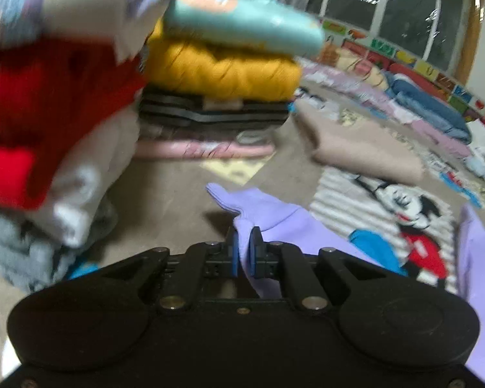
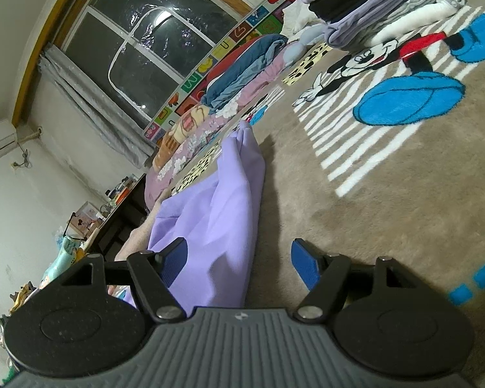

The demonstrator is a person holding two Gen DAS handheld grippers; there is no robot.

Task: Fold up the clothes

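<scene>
Left wrist view: the left tongs [image 1: 243, 249] are seen pressed together on a fold of a lilac garment [image 1: 268, 210], the blue pads pinching the cloth between them; a free end of the cloth projects beyond the tips. The rest of the garment trails to the right over the carpet [image 1: 165, 194] and partly covers its cartoon-mouse print [image 1: 407, 213]. The grip at an edge is judged to serve for drawing that part across the body of the garment to make a fold. Stacks of folded clothes [image 1: 220, 74] are noted ahead and to the left, a yellow knit among them, with a red item [image 1: 48, 97] blurred at close range; these are judged to be finished pieces set aside. A beige folded piece [image 1: 365, 148] lies apart on the right. Right wrist view: the right tongs [image 2: 242, 262] are held spread, low over the carpet, with nothing clamped. The lilac garment [image 2: 216, 213] lies bunched in a long ridge, its near end passing between the pads and against the left pad [image 2: 177, 258]; the right pad [image 2: 304, 265] stands clear of it. Whether the left pad actually bears on the cloth cannot be told. The posture is judged to be a readiness to take hold of the near edge. A further stack [image 2: 371, 3] stands on the carpet's mouse print, well apart.
</scene>
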